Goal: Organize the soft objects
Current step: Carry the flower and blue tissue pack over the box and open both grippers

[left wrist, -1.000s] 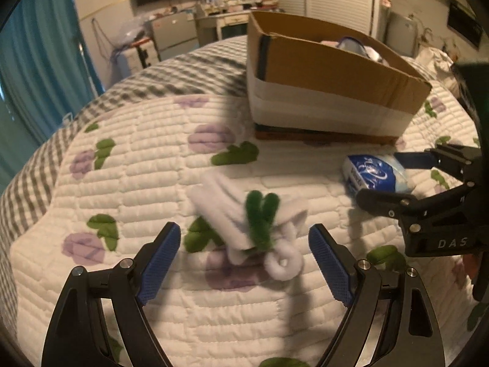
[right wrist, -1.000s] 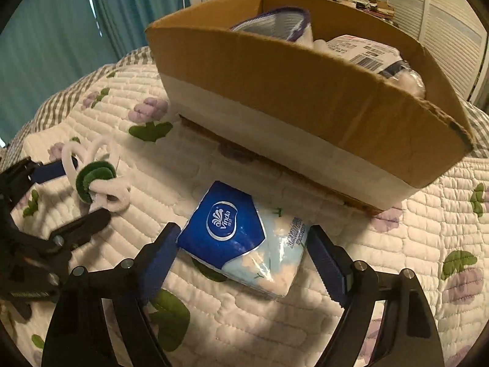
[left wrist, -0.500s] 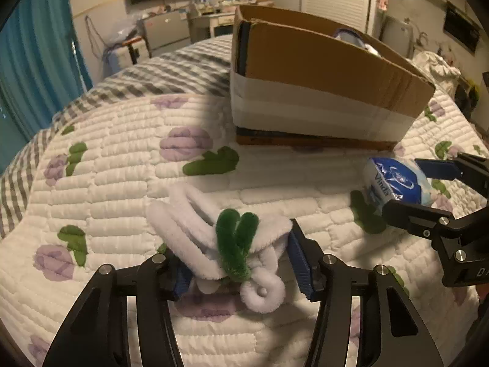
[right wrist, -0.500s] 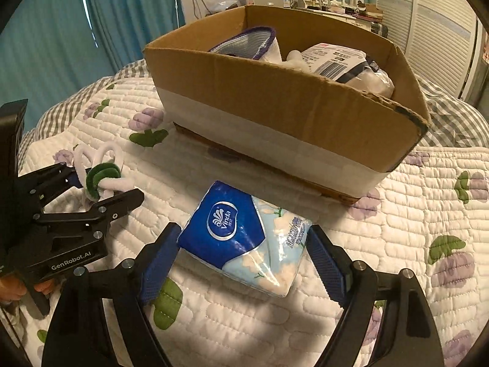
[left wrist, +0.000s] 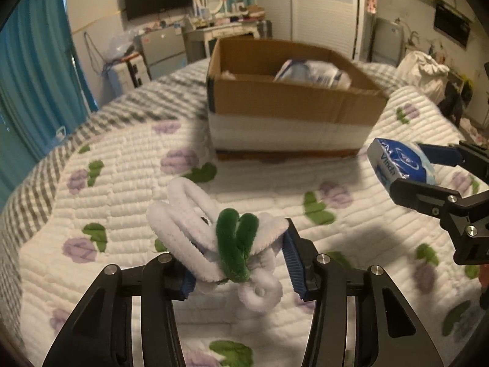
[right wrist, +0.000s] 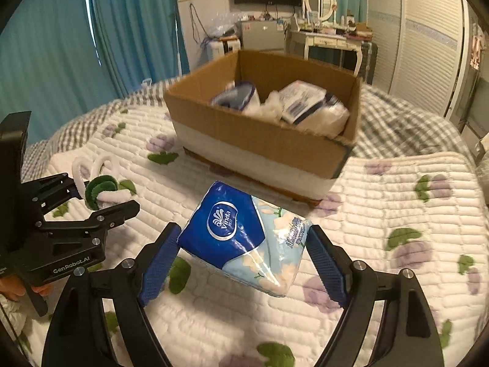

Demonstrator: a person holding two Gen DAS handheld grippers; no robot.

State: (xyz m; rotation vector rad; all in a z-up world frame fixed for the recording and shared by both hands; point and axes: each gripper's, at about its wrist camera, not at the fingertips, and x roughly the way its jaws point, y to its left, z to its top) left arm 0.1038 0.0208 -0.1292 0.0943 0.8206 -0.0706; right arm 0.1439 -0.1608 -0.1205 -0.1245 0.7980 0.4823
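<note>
My left gripper (left wrist: 240, 260) is shut on a white and green fuzzy loop toy (left wrist: 214, 238) and holds it above the quilt; it also shows in the right wrist view (right wrist: 97, 183). My right gripper (right wrist: 244, 263) is shut on a blue Vinda tissue pack (right wrist: 244, 238) and holds it lifted; the pack also shows in the left wrist view (left wrist: 397, 162). An open cardboard box (left wrist: 290, 104) stands ahead on the bed and holds several soft packs (right wrist: 305, 107).
The bed carries a white quilt with purple flowers (right wrist: 397, 214) and a grey checked blanket (left wrist: 122, 107) behind it. Teal curtains (right wrist: 91, 30) hang at the left. A dresser with a mirror (right wrist: 321, 30) stands beyond the bed.
My left gripper closed on the fuzzy toy and lifted it. My right gripper closed on the tissue pack and raised it. Both views now sit higher and look into the box.
</note>
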